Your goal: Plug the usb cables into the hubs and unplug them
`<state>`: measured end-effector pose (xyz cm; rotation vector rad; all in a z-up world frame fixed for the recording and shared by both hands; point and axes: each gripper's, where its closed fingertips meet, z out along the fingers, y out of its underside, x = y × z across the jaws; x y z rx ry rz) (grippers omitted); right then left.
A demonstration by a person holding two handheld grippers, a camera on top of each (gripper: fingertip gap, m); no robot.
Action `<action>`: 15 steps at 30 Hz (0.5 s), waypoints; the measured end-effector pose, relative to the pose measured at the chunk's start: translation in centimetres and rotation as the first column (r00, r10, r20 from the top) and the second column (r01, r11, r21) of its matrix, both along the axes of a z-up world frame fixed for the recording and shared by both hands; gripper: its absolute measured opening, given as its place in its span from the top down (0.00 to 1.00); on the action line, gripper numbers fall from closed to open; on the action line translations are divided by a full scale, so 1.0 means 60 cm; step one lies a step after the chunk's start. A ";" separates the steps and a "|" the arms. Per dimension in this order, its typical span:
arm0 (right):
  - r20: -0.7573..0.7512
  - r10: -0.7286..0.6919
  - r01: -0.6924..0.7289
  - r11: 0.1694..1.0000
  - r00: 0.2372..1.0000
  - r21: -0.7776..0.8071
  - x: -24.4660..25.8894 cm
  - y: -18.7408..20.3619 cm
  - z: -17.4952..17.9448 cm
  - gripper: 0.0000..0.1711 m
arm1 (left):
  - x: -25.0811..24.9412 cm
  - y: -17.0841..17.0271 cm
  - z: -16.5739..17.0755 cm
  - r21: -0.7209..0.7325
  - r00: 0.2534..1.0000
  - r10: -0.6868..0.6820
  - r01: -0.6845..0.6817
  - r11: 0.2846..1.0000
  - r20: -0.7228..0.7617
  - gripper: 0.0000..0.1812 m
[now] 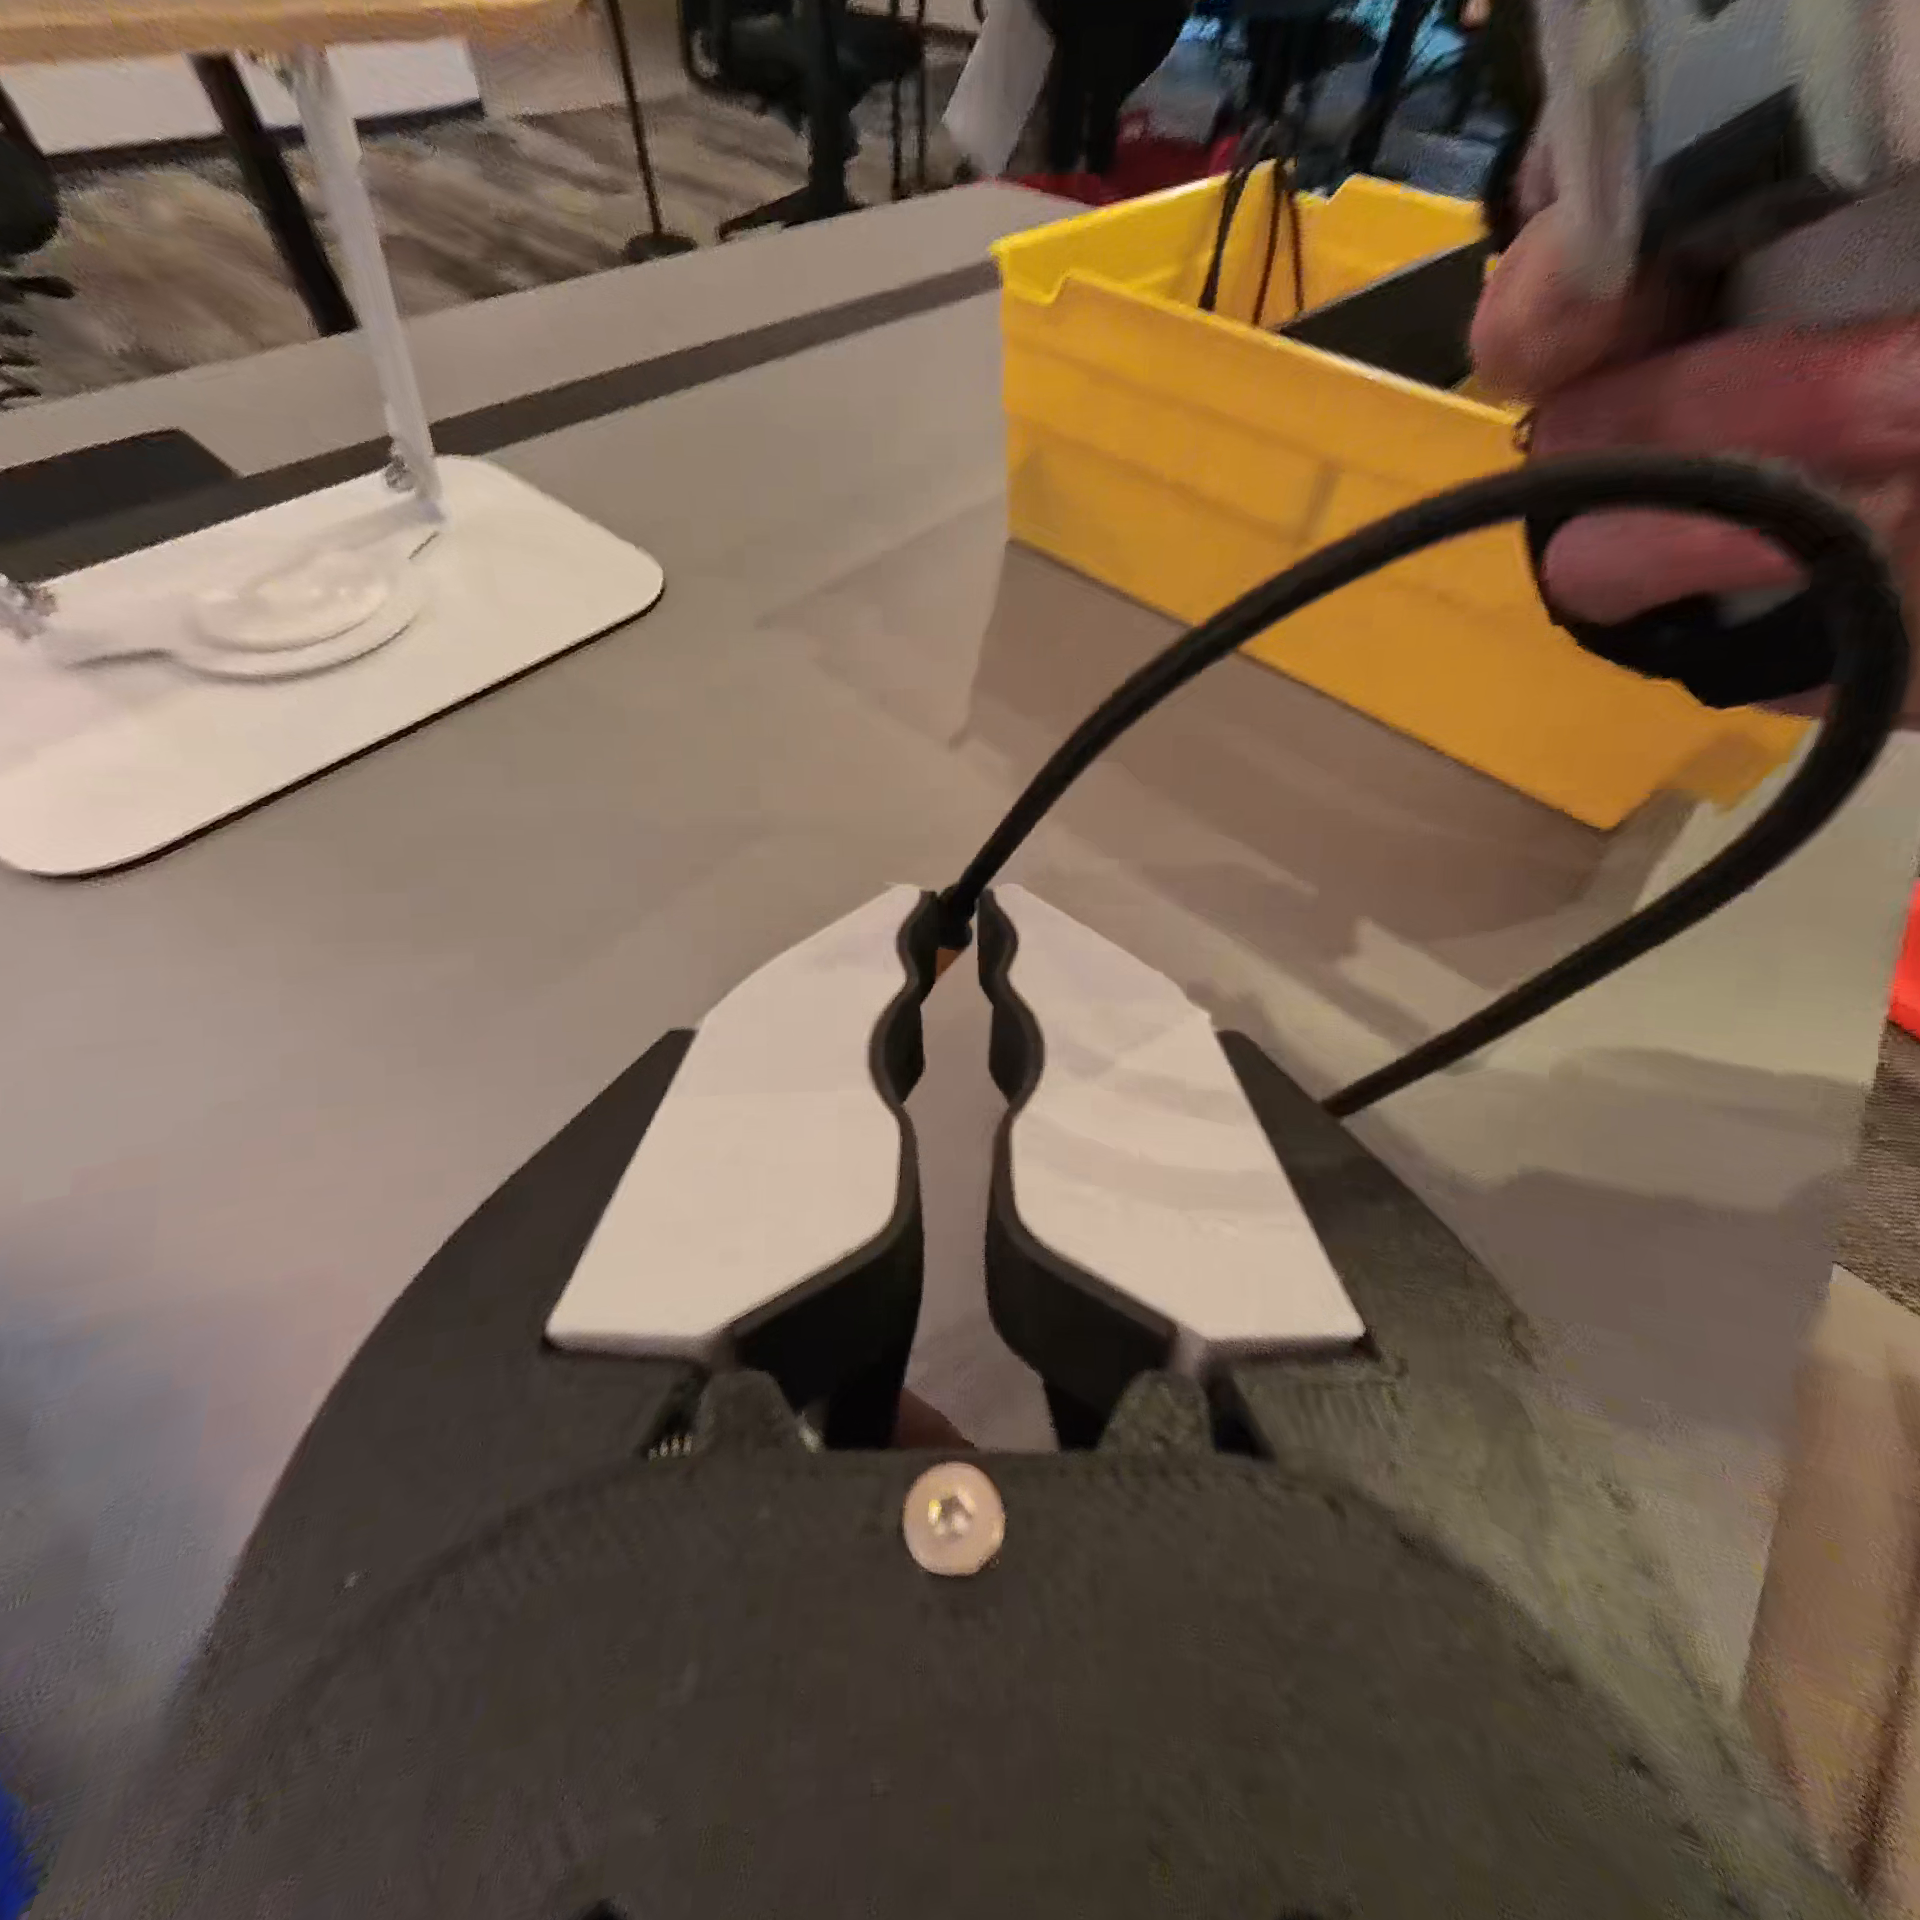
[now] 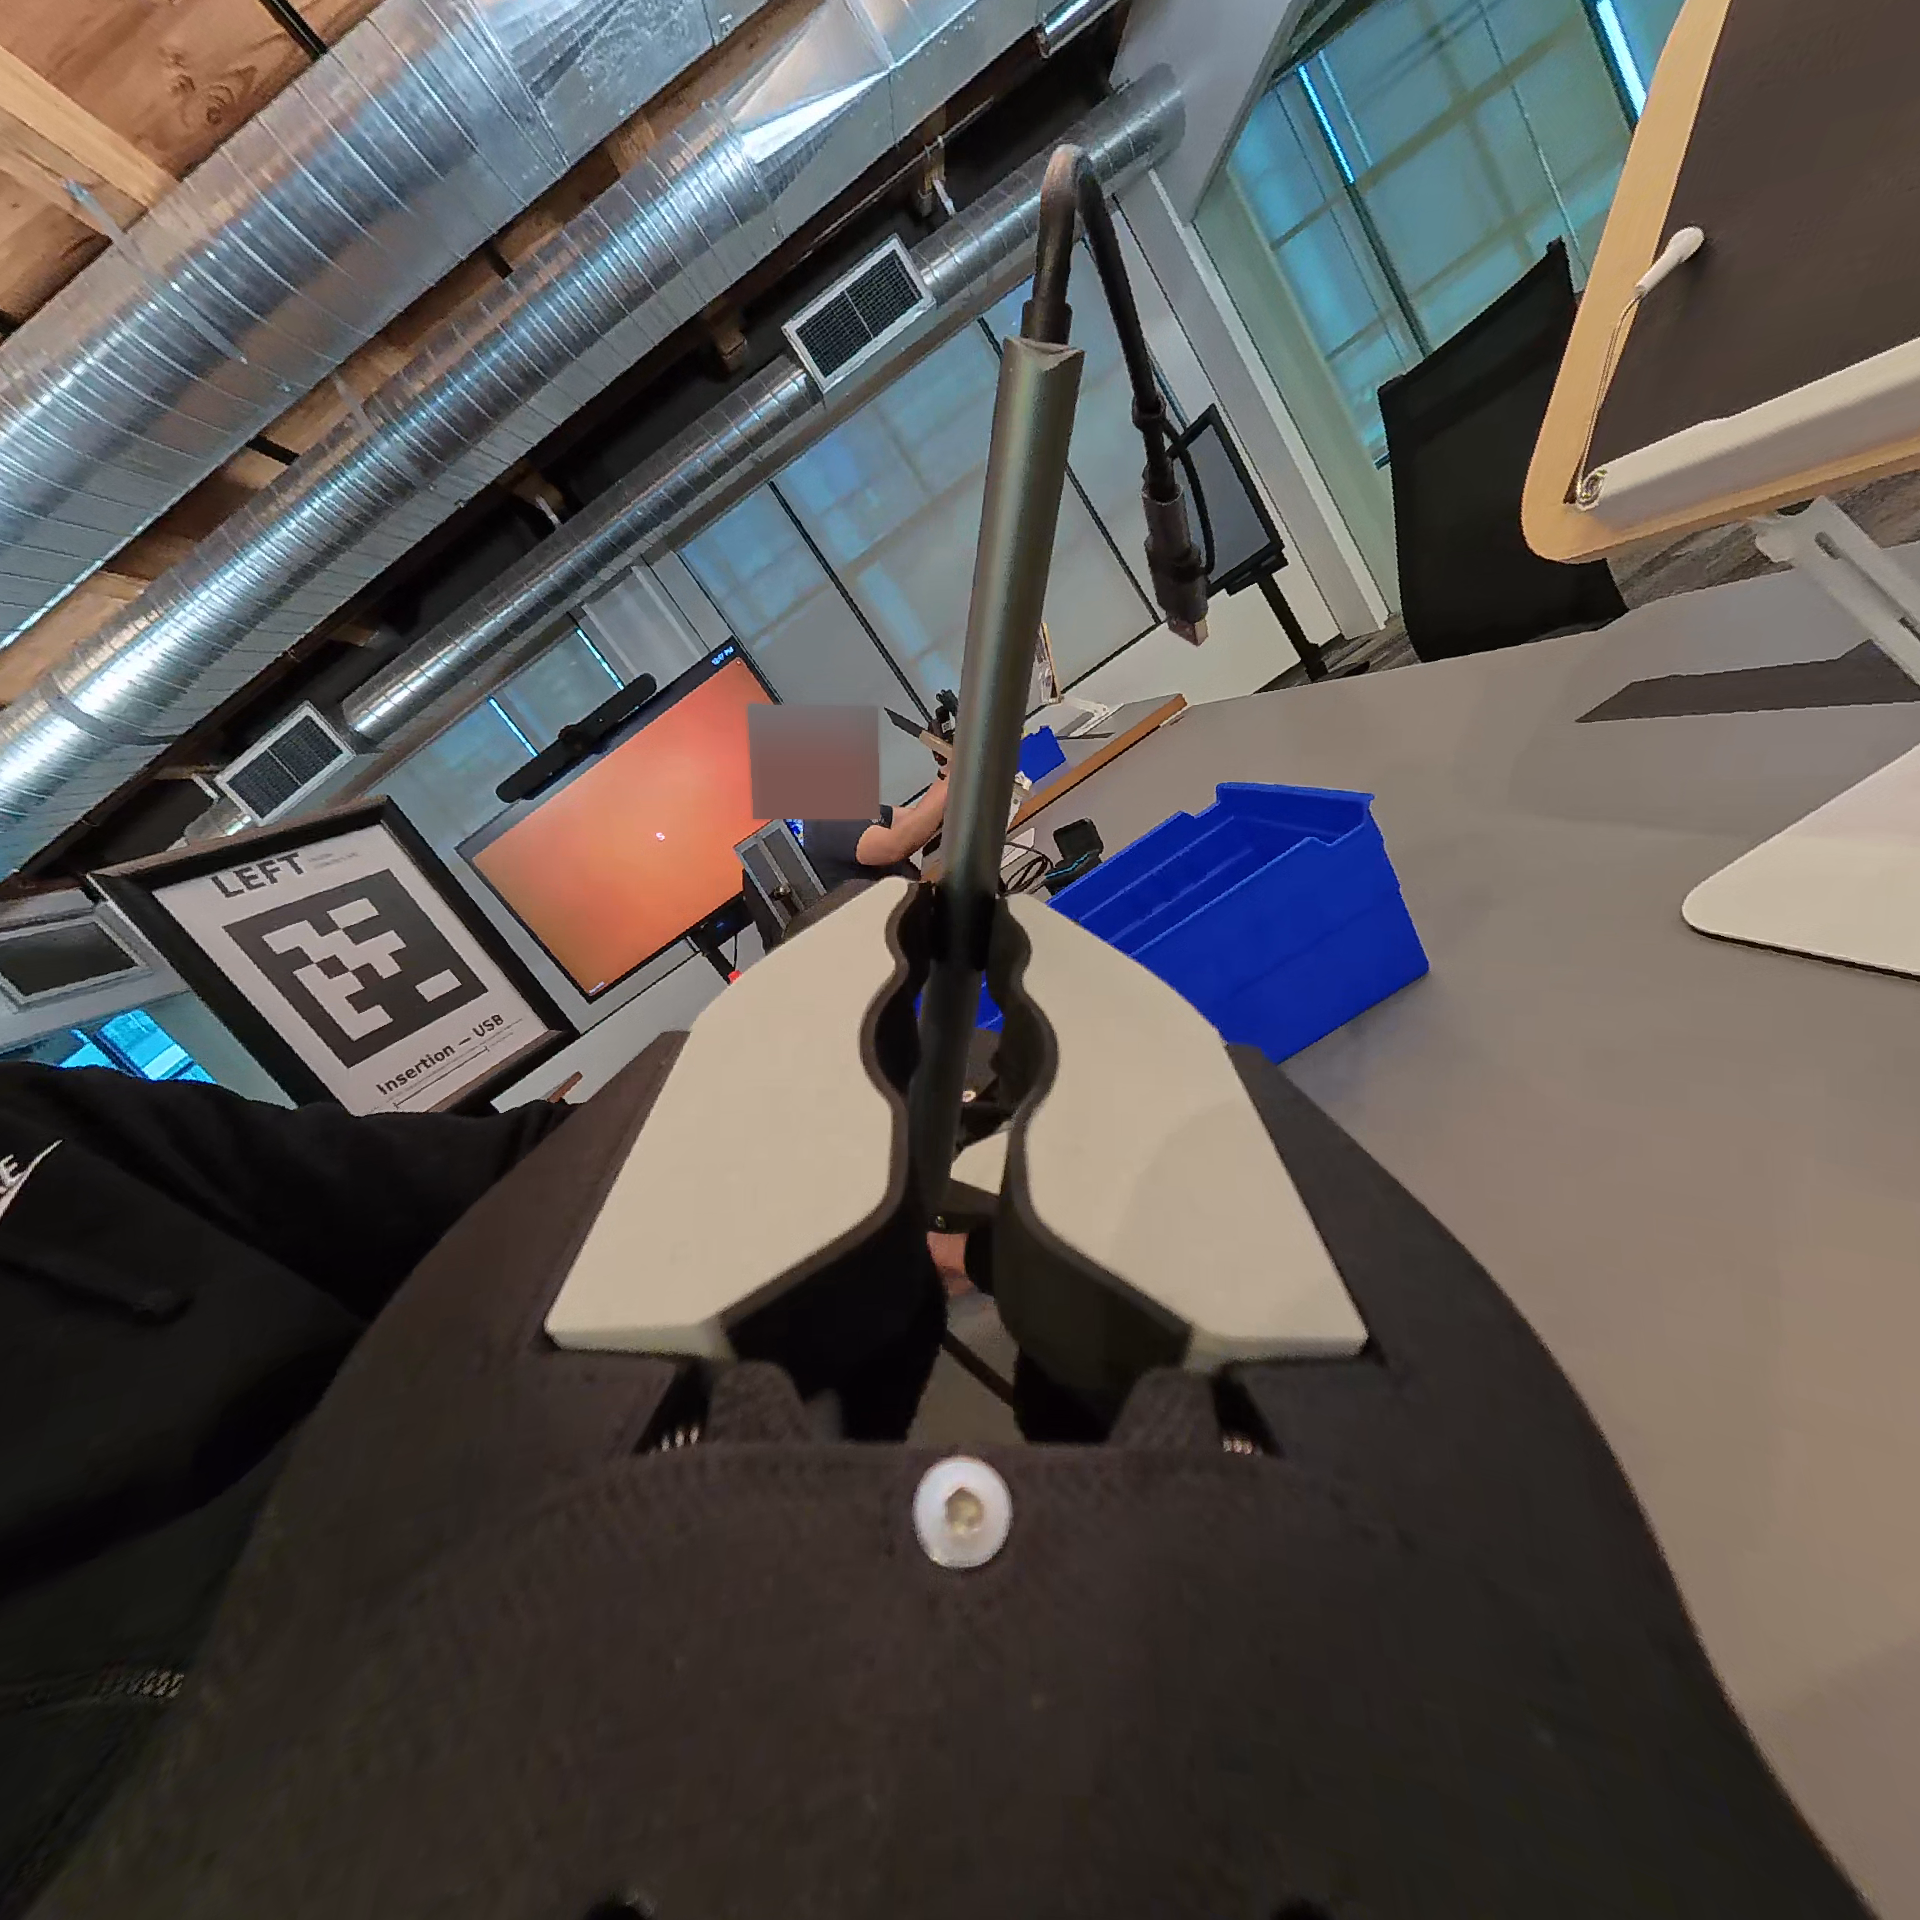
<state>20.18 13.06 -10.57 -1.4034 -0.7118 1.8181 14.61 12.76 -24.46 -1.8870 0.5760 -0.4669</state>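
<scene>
My left gripper (image 1: 951,914) is shut on the plug end of a black USB cable (image 1: 1351,582). The cable loops up to the right and comes back down past the right finger. My right gripper (image 2: 961,914) is shut on a slim dark grey USB hub (image 2: 1013,582) and holds it upright, edge on, tilted up above the table. The hub's own short cable (image 2: 1112,281) bends over its top and its plug (image 2: 1179,561) hangs free to the right. The right gripper and the hand holding it (image 1: 1683,312) show blurred at the upper right of the left wrist view.
A yellow bin (image 1: 1299,416) with black cords stands on the grey table (image 1: 520,987) ahead right. A white stand base (image 1: 312,665) sits at the left. A blue bin (image 2: 1257,914) rests on the table in the right wrist view. A person sits far off by an orange screen (image 2: 634,821). The gap from one gripper's tips to the other's is roughly 15 cm.
</scene>
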 end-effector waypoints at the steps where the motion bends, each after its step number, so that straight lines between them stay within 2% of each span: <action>1: 0.001 0.003 -0.003 1.000 1.000 0.000 0.000 0.000 0.000 0.94 | 0.001 -0.002 0.001 -0.009 1.000 -0.001 0.001 1.000 0.008 0.94; 4: 0.002 0.006 -0.006 1.000 1.000 0.001 0.000 -0.001 -0.001 0.94 | -0.009 -0.002 -0.003 -0.037 0.998 0.032 -0.034 0.999 -0.048 0.87; 6: 0.003 0.009 -0.009 1.000 1.000 0.005 0.000 -0.002 0.000 0.94 | -0.015 -0.002 0.006 0.002 0.997 0.045 -0.045 0.999 -0.063 0.88; 10: 0.002 0.008 -0.008 1.000 1.000 0.011 0.000 -0.002 0.002 0.94 | -0.025 0.000 0.006 -0.012 0.992 0.059 -0.061 0.998 -0.110 0.87; 15: 0.007 0.006 -0.006 1.000 1.000 0.017 0.000 -0.002 0.002 0.94 | -0.019 -0.005 -0.022 -0.095 0.964 -0.028 0.003 0.996 -0.263 0.87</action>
